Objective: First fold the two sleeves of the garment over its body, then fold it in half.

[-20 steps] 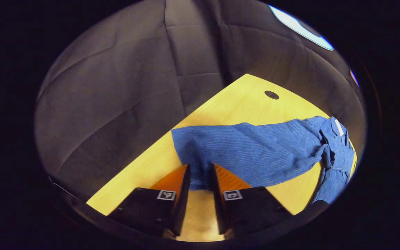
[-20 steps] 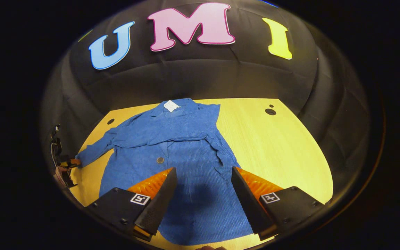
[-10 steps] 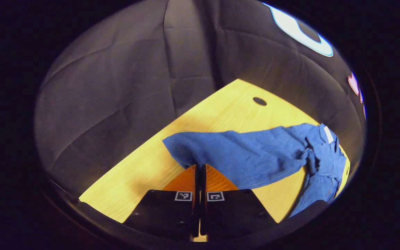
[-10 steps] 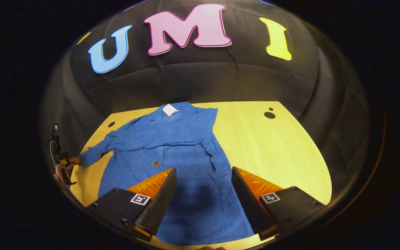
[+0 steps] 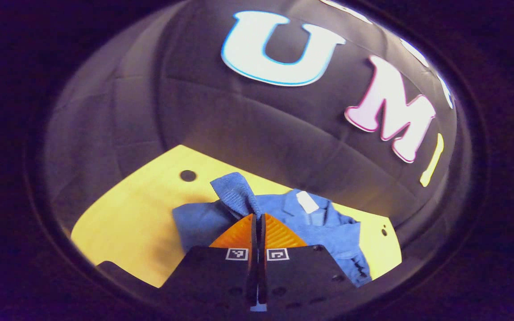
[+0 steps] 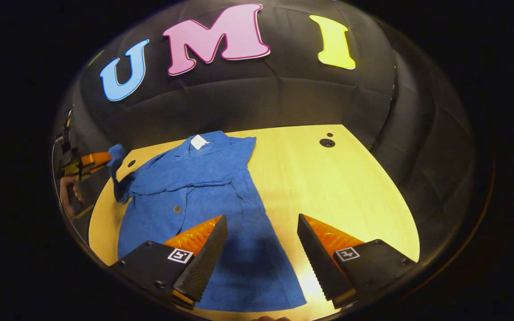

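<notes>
A blue button-up garment lies flat on the yellow table, collar and white label at the far side. One sleeve is folded across its chest. The other sleeve hangs lifted off the table at the left. In the left gripper view my left gripper is shut on that sleeve's cuff, held above the garment. The same gripper appears far left in the right gripper view, held by a hand. My right gripper stands open over the garment's lower part, nothing between its fingers.
The table has a round cable hole at its far right and another near the far left corner. Black cloth walls close in behind and on both sides. Bare tabletop lies to the right of the garment.
My left gripper shut on the sleeve cuff, then lifted it off the table and swung toward the garment's body. The right gripper stayed open and shifted slightly right.
</notes>
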